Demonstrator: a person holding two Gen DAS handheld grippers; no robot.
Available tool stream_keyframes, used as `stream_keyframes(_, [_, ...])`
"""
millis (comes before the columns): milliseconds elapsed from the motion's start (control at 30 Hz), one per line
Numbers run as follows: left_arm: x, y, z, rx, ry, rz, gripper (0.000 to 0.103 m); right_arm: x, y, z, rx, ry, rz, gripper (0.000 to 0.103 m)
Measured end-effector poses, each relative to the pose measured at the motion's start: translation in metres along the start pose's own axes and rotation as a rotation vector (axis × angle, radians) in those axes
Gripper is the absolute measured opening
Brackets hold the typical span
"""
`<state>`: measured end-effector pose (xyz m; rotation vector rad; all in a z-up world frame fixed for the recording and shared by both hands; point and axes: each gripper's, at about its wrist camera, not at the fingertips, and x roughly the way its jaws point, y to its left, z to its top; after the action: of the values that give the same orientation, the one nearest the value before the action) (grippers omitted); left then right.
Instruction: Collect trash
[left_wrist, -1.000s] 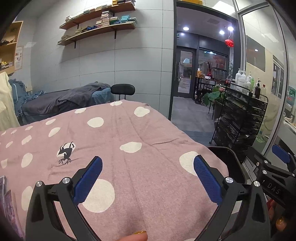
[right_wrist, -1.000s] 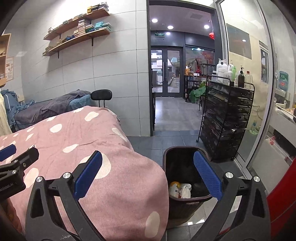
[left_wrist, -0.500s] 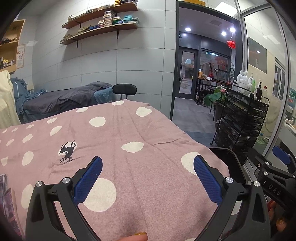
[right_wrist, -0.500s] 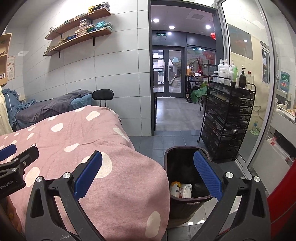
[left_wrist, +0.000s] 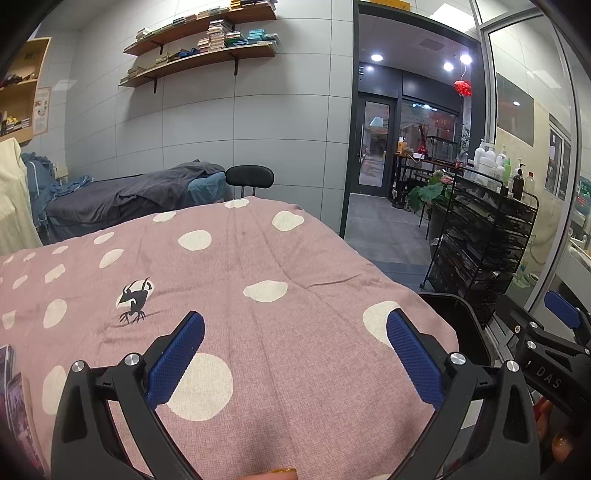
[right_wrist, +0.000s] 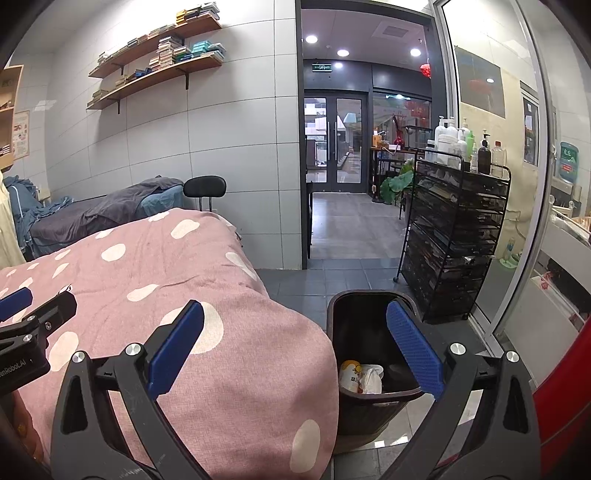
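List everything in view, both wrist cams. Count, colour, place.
bedspread: 1, pink with white spots, covers the near bed
trash bin: 1, black, on the floor at the bed's right corner
trash: a few pieces, white and yellow, inside the bin
packets: count unclear, purple, left edge of the bed
far bed: 1, grey and blue covers, against the wall
chair: 1, black, beyond the near bed
shelves: 2, wood, on the wall, stacked with books
drawer cart: 1, black, right side, bottles on top
plant: 1, green, by the doorway
left gripper: open, over the bedspread
right gripper: open, spans the bed corner and bin
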<state>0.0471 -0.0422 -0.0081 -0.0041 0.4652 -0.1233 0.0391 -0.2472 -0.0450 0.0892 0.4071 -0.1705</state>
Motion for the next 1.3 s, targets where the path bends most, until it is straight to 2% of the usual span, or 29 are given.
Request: stream_keyframes(1300, [-0.001,-0.0008,-0.0001,-0.004,0.002,0.001,0.097,0.0002,-0.0022,-0.001,0.004,0.003,-0.004,0.098])
